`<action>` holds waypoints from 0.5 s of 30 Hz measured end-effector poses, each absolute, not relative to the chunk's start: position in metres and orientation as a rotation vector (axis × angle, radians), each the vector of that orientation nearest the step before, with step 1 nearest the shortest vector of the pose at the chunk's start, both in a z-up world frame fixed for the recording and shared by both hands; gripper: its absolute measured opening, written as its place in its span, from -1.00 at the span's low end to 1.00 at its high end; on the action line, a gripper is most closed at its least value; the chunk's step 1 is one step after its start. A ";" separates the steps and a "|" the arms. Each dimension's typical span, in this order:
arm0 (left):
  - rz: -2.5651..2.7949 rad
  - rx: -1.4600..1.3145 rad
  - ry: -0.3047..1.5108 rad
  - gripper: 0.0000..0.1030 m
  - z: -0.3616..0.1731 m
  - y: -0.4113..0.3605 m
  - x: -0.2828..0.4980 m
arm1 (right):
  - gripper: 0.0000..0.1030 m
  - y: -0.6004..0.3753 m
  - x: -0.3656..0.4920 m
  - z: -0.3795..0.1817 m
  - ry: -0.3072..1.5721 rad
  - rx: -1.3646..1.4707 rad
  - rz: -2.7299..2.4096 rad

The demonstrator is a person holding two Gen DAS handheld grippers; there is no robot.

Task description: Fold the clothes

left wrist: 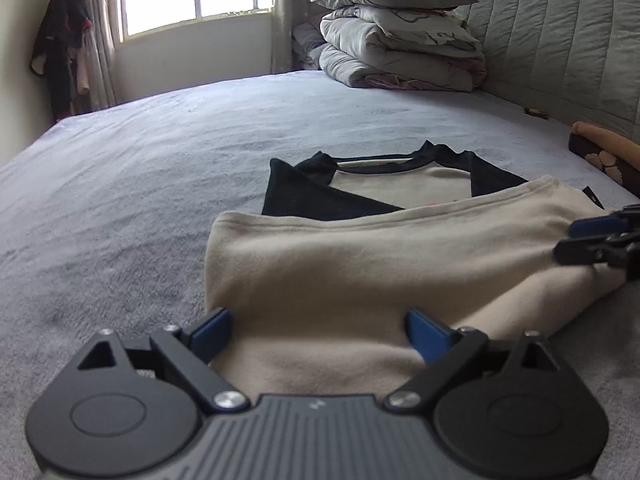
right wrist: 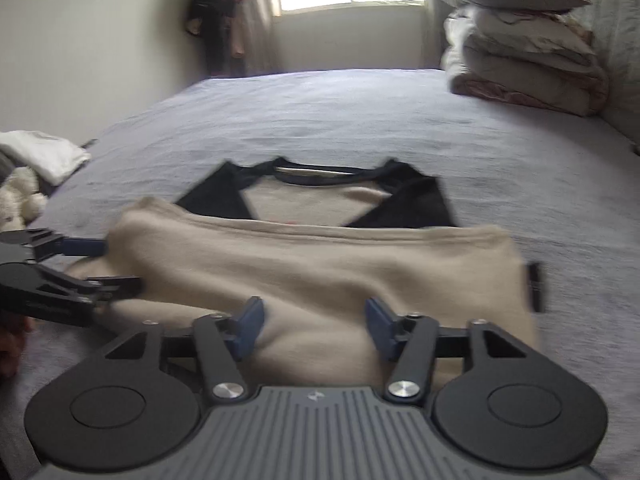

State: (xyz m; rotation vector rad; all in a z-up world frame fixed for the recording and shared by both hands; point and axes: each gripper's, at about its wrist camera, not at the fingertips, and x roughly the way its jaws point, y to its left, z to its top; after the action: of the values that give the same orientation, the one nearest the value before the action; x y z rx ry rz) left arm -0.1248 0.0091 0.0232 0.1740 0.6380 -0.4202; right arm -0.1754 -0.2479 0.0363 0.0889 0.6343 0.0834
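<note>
A cream shirt (left wrist: 360,264) with black sleeves (left wrist: 296,196) and a black collar lies on the grey-blue bed (left wrist: 160,160). Its lower half is folded up over the chest. My left gripper (left wrist: 316,320) is open over the near left part of the fold, with cloth lying loose between its blue pads. In the right wrist view the shirt (right wrist: 320,264) fills the middle, and my right gripper (right wrist: 314,308) is open above its near edge, gripping nothing. Each gripper shows in the other's view, the right gripper (left wrist: 565,241) at the shirt's right end and the left gripper (right wrist: 120,264) at its left end.
Folded quilts with a maroon pillow on top (left wrist: 400,48) are stacked at the far corner by the padded headboard (left wrist: 560,40). Clothes (left wrist: 60,48) hang beside the window. A white cloth (right wrist: 44,152) and a plush toy (right wrist: 16,196) lie off the bed's left side.
</note>
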 end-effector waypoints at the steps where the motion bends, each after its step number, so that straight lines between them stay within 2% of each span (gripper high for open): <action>1: -0.424 0.180 0.638 0.86 0.024 0.010 -0.126 | 0.32 -0.261 -0.176 0.036 0.650 0.100 0.050; 6: -0.399 0.163 0.660 0.87 0.031 0.027 -0.123 | 0.28 -0.333 -0.180 0.027 0.736 0.342 -0.062; 8: -0.386 0.169 0.639 0.86 0.041 0.038 -0.123 | 0.26 -0.329 -0.180 0.031 0.749 0.288 -0.059; 9: -0.379 0.208 0.604 0.86 0.048 0.042 -0.127 | 0.32 -0.324 -0.180 0.036 0.754 0.231 -0.078; 15: -0.626 0.550 0.419 0.87 0.071 0.044 -0.168 | 0.39 -0.314 -0.210 0.068 0.635 -0.007 -0.012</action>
State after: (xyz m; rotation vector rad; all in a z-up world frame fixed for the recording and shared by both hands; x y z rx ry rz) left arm -0.1677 0.0438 0.0714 0.5501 0.4193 -0.6259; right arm -0.2100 -0.3141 0.0680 -0.0075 0.6349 -0.0119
